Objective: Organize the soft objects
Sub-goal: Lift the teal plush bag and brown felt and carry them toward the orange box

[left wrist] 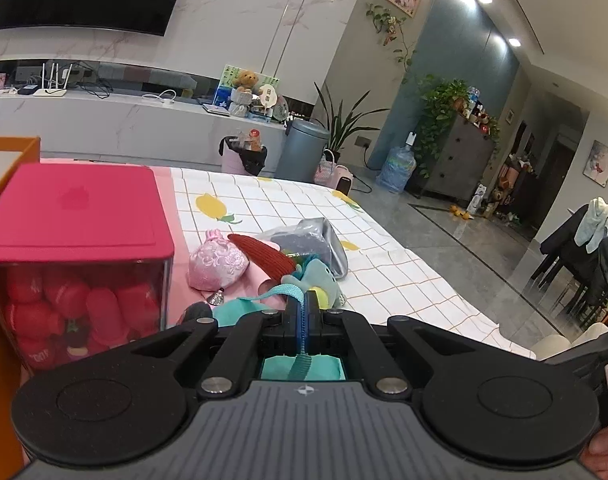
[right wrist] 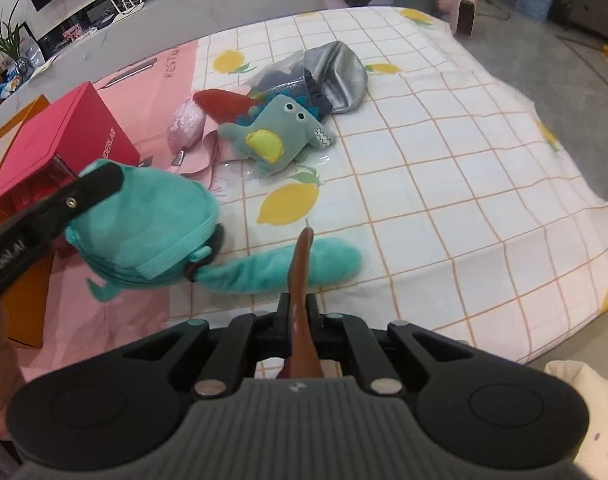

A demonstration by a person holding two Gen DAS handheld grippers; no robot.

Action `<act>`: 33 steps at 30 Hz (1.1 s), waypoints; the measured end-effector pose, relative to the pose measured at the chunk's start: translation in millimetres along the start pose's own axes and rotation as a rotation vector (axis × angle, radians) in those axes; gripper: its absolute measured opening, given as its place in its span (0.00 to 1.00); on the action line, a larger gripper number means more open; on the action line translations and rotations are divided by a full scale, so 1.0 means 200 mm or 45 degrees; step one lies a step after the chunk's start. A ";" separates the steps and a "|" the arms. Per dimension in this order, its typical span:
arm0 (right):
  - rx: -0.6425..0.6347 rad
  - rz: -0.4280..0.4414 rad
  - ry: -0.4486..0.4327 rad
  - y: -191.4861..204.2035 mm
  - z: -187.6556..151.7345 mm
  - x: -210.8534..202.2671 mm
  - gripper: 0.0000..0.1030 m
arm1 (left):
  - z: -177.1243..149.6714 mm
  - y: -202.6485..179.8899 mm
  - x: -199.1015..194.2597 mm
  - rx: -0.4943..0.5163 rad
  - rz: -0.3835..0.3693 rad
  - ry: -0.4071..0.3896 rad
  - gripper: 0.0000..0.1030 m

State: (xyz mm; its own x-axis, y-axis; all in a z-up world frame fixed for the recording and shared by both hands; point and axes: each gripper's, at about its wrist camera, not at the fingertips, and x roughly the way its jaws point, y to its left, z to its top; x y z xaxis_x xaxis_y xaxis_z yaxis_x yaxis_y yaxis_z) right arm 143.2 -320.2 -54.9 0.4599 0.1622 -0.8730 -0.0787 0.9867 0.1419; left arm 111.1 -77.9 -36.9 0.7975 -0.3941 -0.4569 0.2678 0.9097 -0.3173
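- The left gripper [left wrist: 302, 304] is clamped tight on the woven strap of a teal plush pouch [right wrist: 144, 232], holding it just above the lemon-print tablecloth [right wrist: 443, 200].
- The right gripper [right wrist: 298, 308] is pinched on a thin brown strip [right wrist: 300, 264], just in front of the pouch's long teal tail [right wrist: 288, 268].
- A grey-green plush crocodile [right wrist: 280, 136] lies beyond the pouch, well apart.

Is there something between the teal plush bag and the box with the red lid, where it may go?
Yes: the red lid sits shut on the box. The teal plush bag hangs beside it from the left gripper.

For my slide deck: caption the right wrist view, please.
Right gripper shut on a brown strip, teal plush bag lifted alongside.
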 end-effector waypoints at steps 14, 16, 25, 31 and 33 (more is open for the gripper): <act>-0.143 -0.095 -0.213 0.15 0.00 -0.18 0.02 | 0.14 -0.04 -0.18 0.018 0.020 -0.114 0.01; -0.155 -0.089 -0.241 0.17 0.00 -0.21 0.02 | 0.16 -0.05 -0.22 0.023 0.017 -0.144 0.01; -0.155 -0.117 -0.346 0.28 0.05 -0.34 0.02 | 0.26 -0.08 -0.41 0.047 0.012 -0.270 0.01; -0.234 -0.100 -0.423 0.42 0.08 -0.46 0.03 | 0.33 -0.06 -0.51 0.021 0.060 -0.327 0.01; -0.274 -0.126 -0.401 0.46 0.09 -0.44 0.08 | 0.35 -0.03 -0.54 -0.002 0.076 -0.349 0.01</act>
State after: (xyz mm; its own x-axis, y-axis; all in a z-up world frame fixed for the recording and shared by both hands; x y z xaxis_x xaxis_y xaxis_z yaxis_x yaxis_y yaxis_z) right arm 111.0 -244.5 43.3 0.7206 0.0926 -0.6872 -0.1886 0.9799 -0.0657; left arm 61.3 -32.6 71.8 0.9284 -0.2895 -0.2329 0.2154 0.9300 -0.2977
